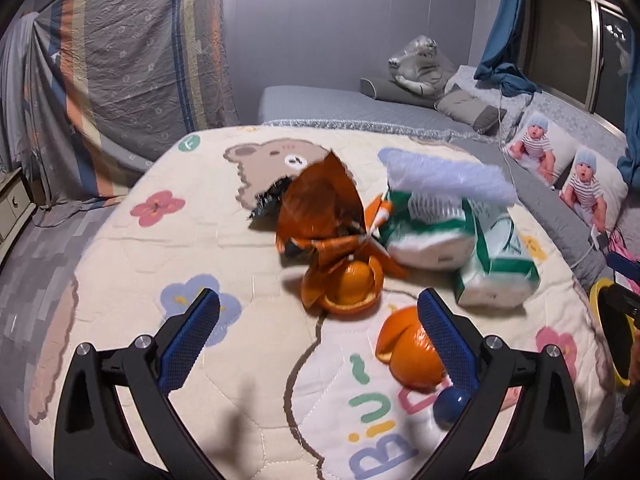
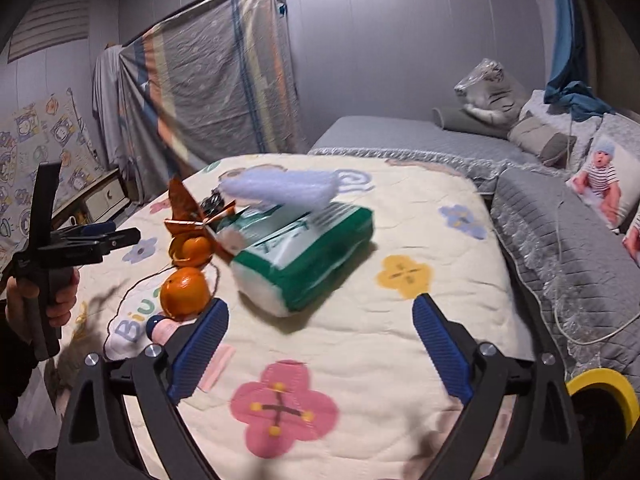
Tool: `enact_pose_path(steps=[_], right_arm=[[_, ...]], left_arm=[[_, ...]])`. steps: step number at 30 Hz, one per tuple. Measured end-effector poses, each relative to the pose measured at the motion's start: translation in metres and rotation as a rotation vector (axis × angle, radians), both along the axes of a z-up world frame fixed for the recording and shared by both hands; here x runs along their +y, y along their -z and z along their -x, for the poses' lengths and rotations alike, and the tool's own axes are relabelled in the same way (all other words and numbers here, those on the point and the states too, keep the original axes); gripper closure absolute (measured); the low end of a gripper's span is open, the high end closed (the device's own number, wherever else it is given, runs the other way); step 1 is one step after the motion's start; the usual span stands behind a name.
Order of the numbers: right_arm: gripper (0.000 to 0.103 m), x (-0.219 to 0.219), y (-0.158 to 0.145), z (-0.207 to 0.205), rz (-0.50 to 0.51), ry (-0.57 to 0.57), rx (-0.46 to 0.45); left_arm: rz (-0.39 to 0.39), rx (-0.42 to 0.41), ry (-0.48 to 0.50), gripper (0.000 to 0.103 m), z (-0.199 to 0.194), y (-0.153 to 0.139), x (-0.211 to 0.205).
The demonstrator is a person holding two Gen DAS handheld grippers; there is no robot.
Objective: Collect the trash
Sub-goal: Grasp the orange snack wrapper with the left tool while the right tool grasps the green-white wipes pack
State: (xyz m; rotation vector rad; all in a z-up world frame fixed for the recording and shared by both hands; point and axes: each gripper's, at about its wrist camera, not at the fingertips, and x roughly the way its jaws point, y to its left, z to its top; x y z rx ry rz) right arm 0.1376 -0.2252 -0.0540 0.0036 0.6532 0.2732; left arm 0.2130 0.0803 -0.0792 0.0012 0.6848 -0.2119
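Both the left gripper (image 1: pixel 320 312) and the right gripper (image 2: pixel 320 320) hang over the quilt (image 2: pixel 400 360) with fingers spread wide and nothing between them, probably readied to pick. Nearest lie a small blue-capped bottle (image 1: pixel 450 402) and two pieces of orange peel (image 1: pixel 412 344), one just beside the left gripper's right finger, the other (image 1: pixel 348 284) a little beyond; farther off sit one crumpled orange wrapper (image 1: pixel 320 208) and one green tissue pack (image 2: pixel 308 256), likely left as litter
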Motion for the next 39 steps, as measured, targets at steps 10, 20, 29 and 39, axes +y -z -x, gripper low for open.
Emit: enact_pose_path(steps=[10, 20, 29, 39], right_arm=[[0.009, 0.044, 0.028, -0.044, 0.016, 0.034, 0.110], [0.008, 0.063, 0.047, -0.080, 0.032, 0.076, 0.204], [0.008, 0.063, 0.062, -0.103, 0.034, 0.117, 0.256], [0.008, 0.074, 0.074, -0.133, 0.058, 0.099, 0.293]], left_arm=[[0.021, 0.019, -0.025, 0.008, -0.029, 0.014, 0.008], [0.018, 0.025, -0.057, 0.008, -0.078, 0.010, 0.007], [0.002, 0.049, -0.081, 0.008, -0.121, 0.015, 0.000], [0.030, 0.101, -0.090, 0.008, -0.163, 0.024, -0.002]])
